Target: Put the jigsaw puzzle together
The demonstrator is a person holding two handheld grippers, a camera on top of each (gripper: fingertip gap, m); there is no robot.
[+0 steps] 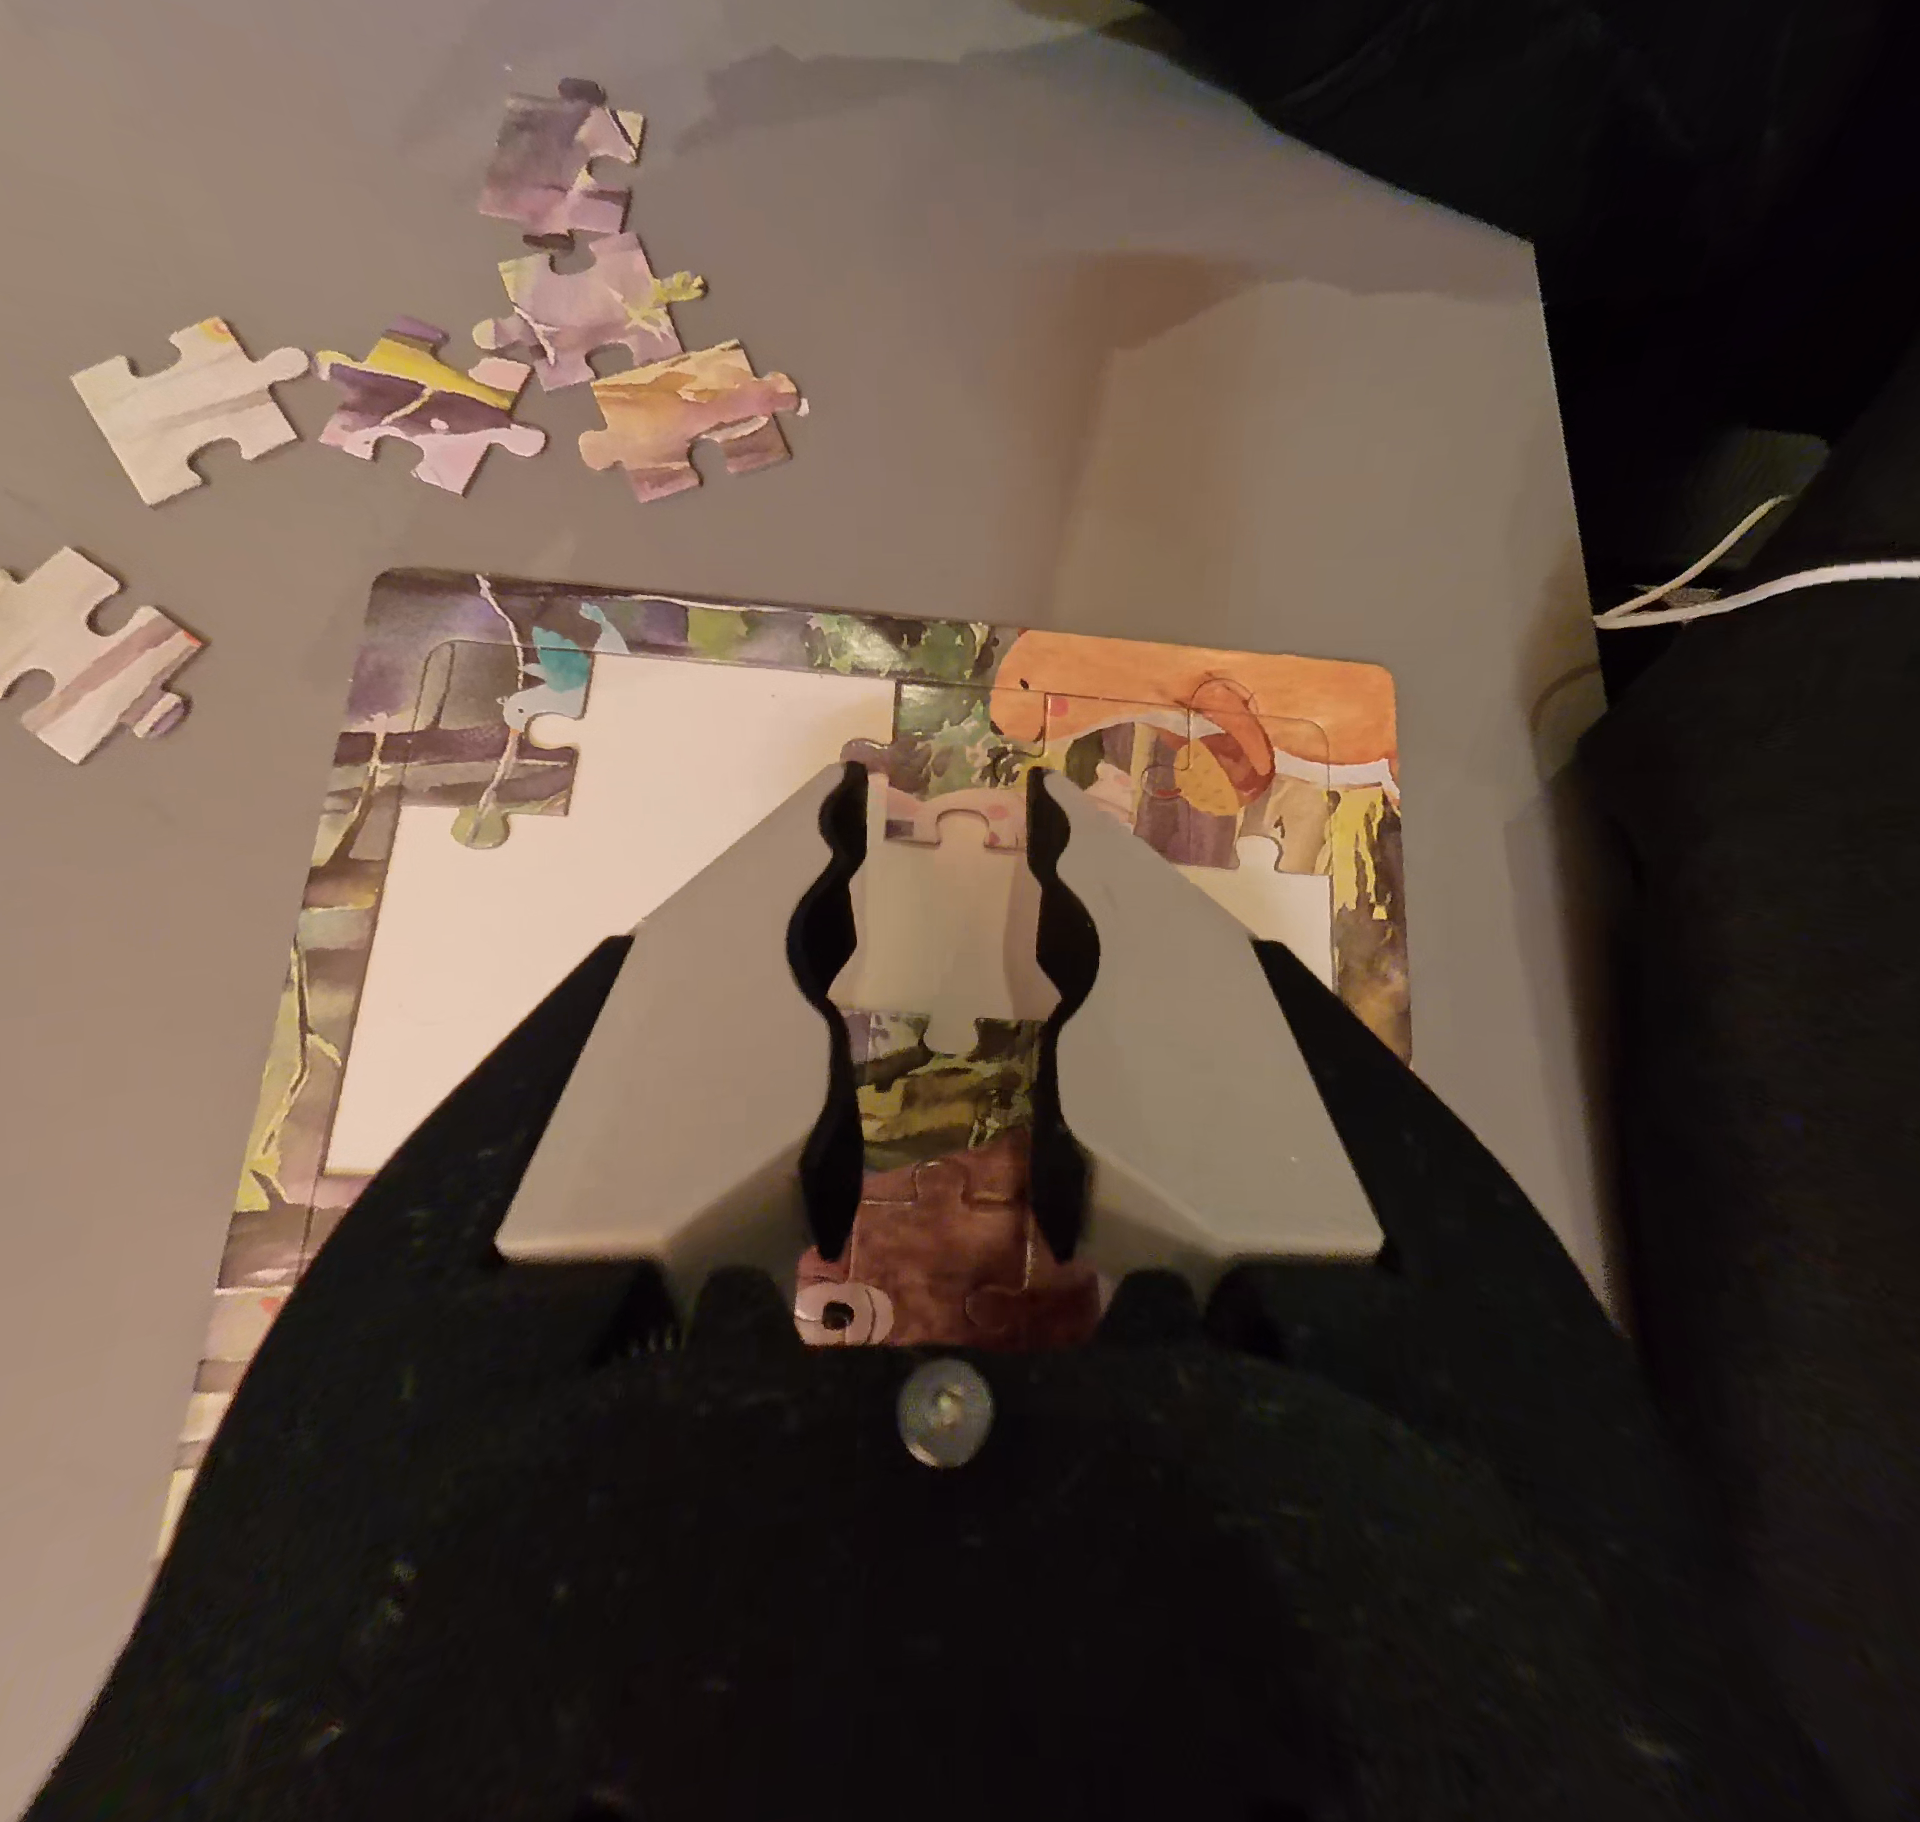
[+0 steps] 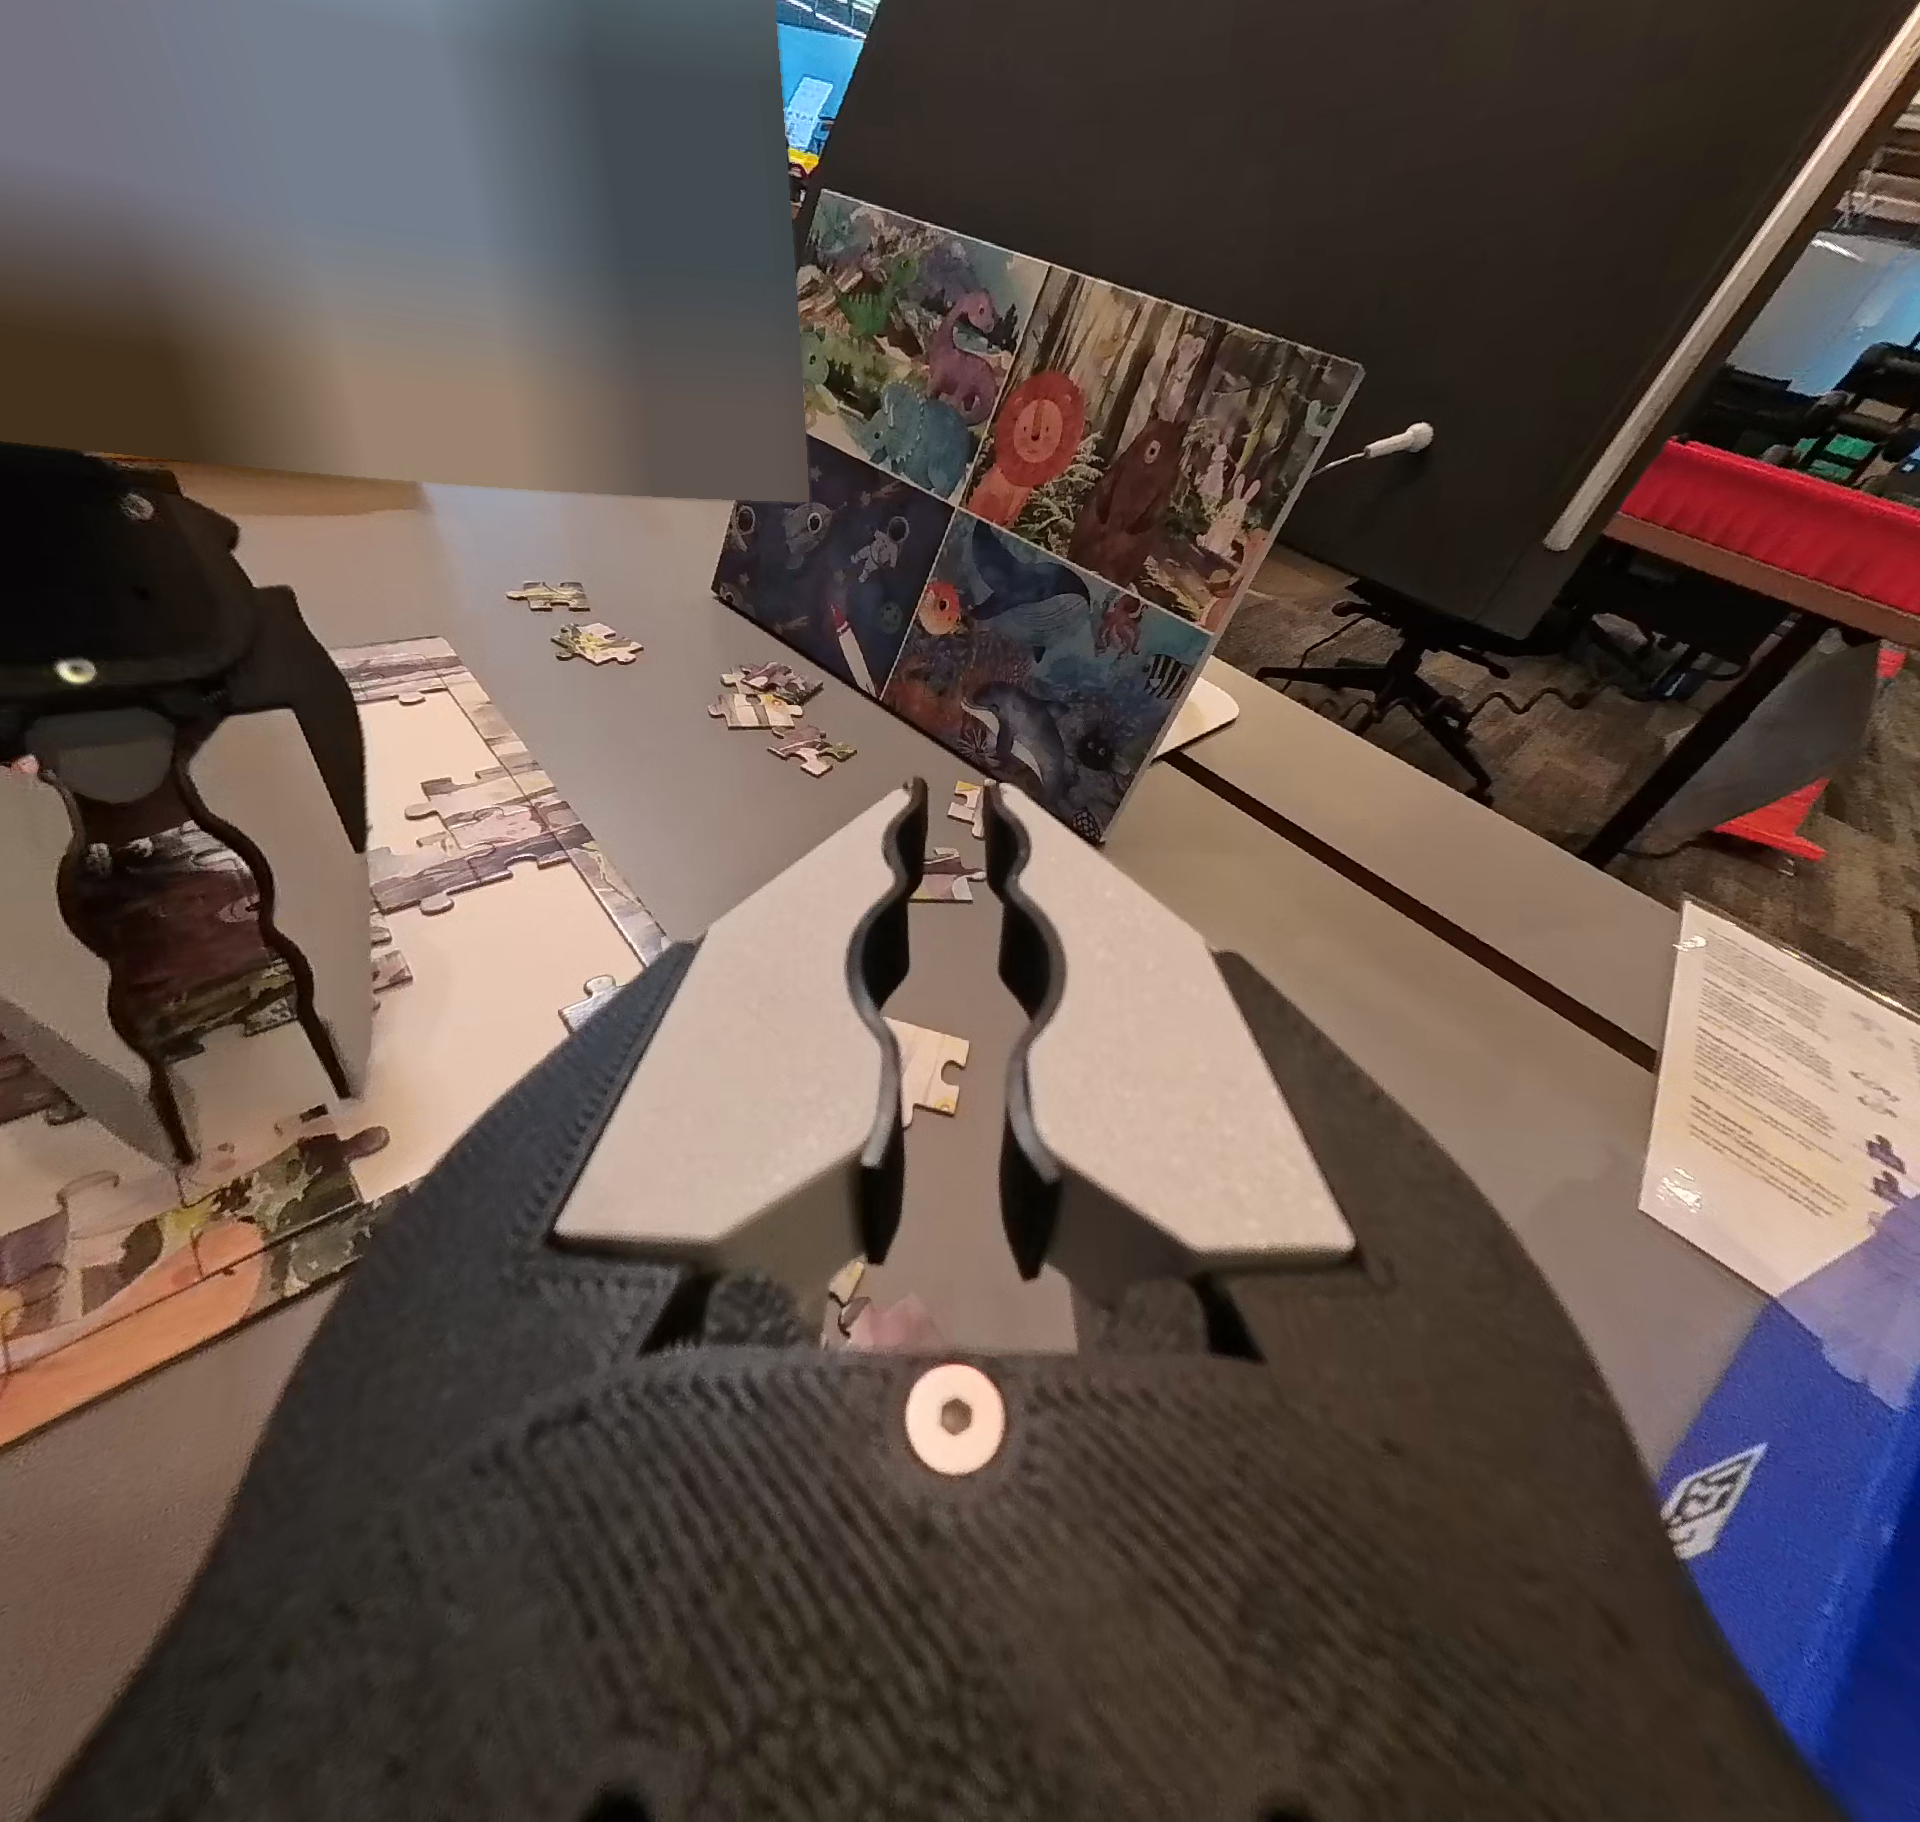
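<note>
1. I have the left gripper [image 1: 948, 785] low over the puzzle tray [image 1: 343, 941], which lies flat on the grey surface [image 1: 1039, 422]. Its jaws stand apart, with nothing that I can see clamped between them; the tips sit at the edge of the joined pieces along the tray's far right side.
2. The tray is only partly filled. An orange-and-brown patch [image 1: 1195, 733] fills the far right corner, a bird piece [image 1: 530, 723] sits at the far left corner, and a green-and-brown run [image 1: 935, 1149] shows near me between the jaws. The white middle is bare.
3. Loose pieces [image 1: 561, 349] lie on the surface beyond the tray's far left corner, with one more [image 1: 83, 650] off its left edge.
4. My right gripper [image 2: 951, 790] hovers over the surface to the right of the tray, jaws apart and empty. A pale loose piece [image 2: 925, 1066] lies beneath it.
5. A picture board [image 2: 1039, 525] stands propped at the far side, and a printed sheet [image 2: 1787, 1076] lies at the right.
6. I judge this to be mid-assembly, probably between seating one piece and fetching another.
7. The next move likely calls for lowering the right jaws onto the pale piece, gripping its edges, then turning it to match a gap.
</note>
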